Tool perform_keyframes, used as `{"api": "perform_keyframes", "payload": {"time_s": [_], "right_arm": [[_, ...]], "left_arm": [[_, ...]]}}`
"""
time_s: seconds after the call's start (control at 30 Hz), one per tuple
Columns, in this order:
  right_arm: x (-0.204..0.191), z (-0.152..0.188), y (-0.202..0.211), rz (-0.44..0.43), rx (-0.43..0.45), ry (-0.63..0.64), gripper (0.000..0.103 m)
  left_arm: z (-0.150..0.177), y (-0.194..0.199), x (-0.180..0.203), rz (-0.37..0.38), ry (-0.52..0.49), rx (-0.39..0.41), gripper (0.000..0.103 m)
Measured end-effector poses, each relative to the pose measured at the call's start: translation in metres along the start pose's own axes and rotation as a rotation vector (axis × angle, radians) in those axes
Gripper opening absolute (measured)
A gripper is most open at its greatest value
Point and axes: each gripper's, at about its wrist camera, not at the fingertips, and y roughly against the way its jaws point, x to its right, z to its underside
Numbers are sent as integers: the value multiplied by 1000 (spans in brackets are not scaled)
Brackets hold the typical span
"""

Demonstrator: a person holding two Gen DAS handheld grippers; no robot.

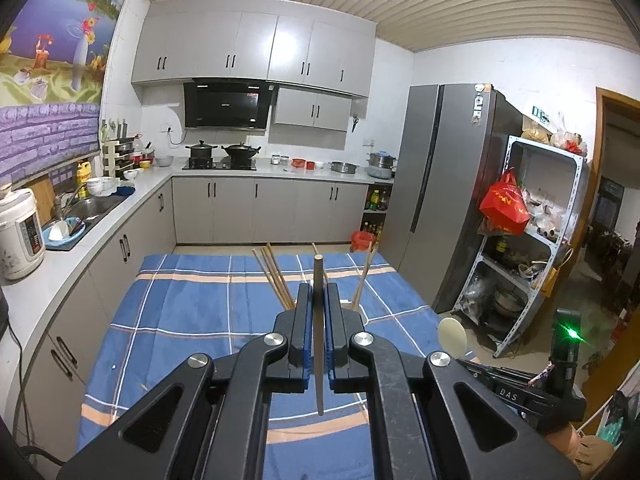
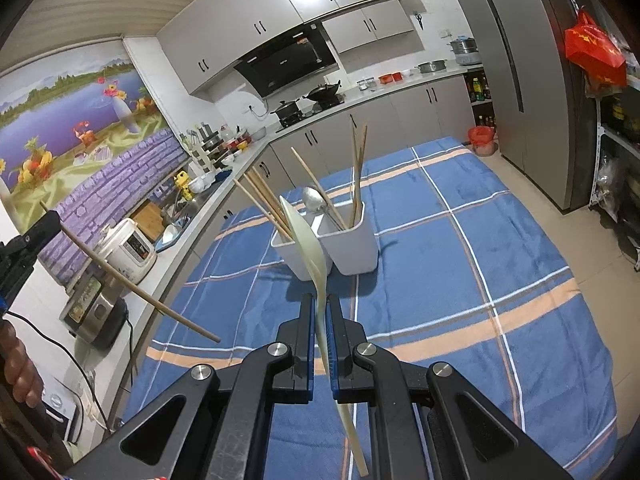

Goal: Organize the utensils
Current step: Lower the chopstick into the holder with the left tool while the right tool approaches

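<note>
My left gripper (image 1: 318,292) is clamped on a single wooden chopstick (image 1: 318,320), which stands upright between the blue pads above the table's blue plaid cloth (image 1: 192,304). My right gripper (image 2: 320,304) is pinched tight on the handle of a pale plastic spoon (image 2: 306,236), its bowl tilted up just in front of the white two-compartment holder (image 2: 352,244). That holder stands near the middle of the cloth, toward its far edge, with more chopsticks (image 2: 264,204) leaning in its compartments and a metal spoon (image 2: 316,202) resting between them.
</note>
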Motion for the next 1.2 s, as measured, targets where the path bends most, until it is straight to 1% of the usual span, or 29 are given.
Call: {"api": "perform_keyframes", "payload": {"time_s": [0.07,0.27,0.43,0.67,0.8,0.93,1.2], "right_arm": [[-1,-6,-2,-14,6,-7,6],[-3,-28,-13,-99,32,-51,6],[-4,-48,-30,-148,43,-82,6],[-7,-75,-59,-152,47,-98,6],[-8,-86,-73,-147,47,-106,6],[-6,-90,-84,-143,42,-110,6],[9,-93,-101,-125,34,-149,6]], "left_arm": [[-5,-5,-1,11,6,-2,5],[-22,-21,-1,13,-9,12,5],[-38,-45,-3,5,-31,-2,5],[-53,-98,-4,-18,-97,-63,5],[-56,-128,-8,-13,-107,-109,5],[-60,-153,-13,-6,-108,-144,5],[-66,-184,-13,-14,-145,-180,5]]}}
